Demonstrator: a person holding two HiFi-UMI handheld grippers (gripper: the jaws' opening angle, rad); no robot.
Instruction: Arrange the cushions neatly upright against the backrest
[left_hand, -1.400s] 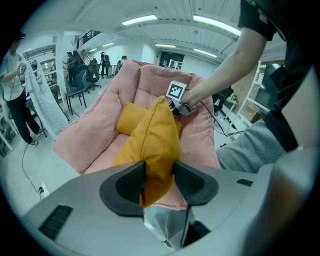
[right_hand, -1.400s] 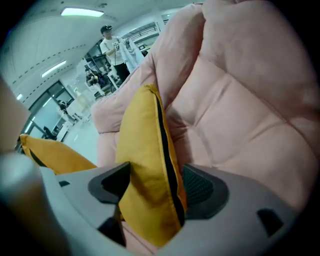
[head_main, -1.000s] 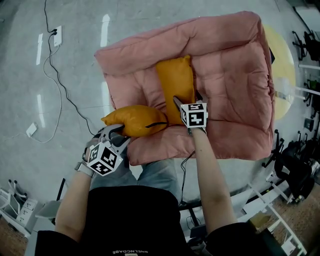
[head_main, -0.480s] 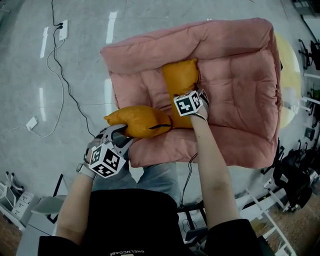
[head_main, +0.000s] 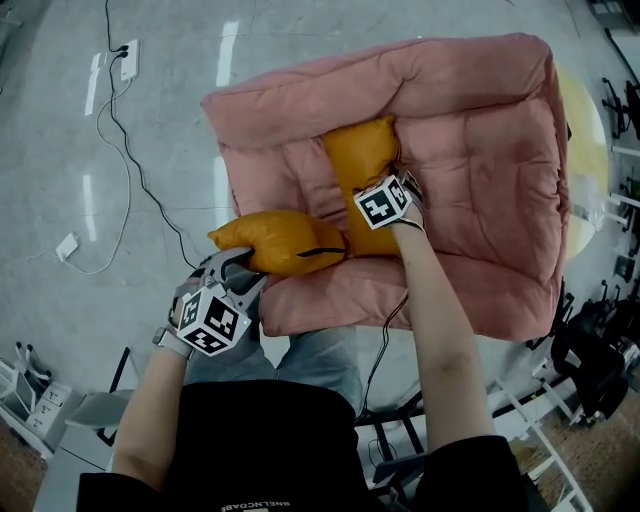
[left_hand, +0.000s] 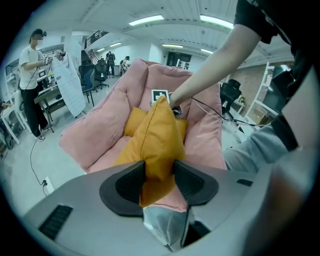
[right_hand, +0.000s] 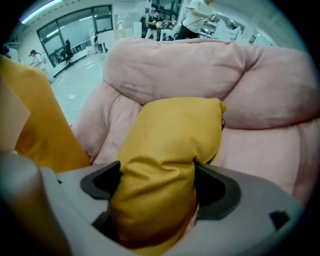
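Left gripper (left_hand: 159, 176): about half open, clamped on a corner of the first cushion (head_main: 280, 243).
First cushion: lies on its side over the front-left rim of the pink sofa (head_main: 480, 190). It is off the seat and well apart from the backrest (head_main: 390, 75).
Second cushion (head_main: 358, 160): flat on the seat, with its far end near the foot of the backrest.
Right gripper (right_hand: 157, 186): wide, pointing steeply down. Its jaws have just been closing on the near end of the second cushion, which fills the gap and touches both pads. The grip is probably only light yet.
Step in hand: taking hold of the second cushion; neither cushion is upright.
Next move: firm up the right grip, then raise the near end and tip the cushion back to lean on the backrest. After that, carry the first cushion in beside it.
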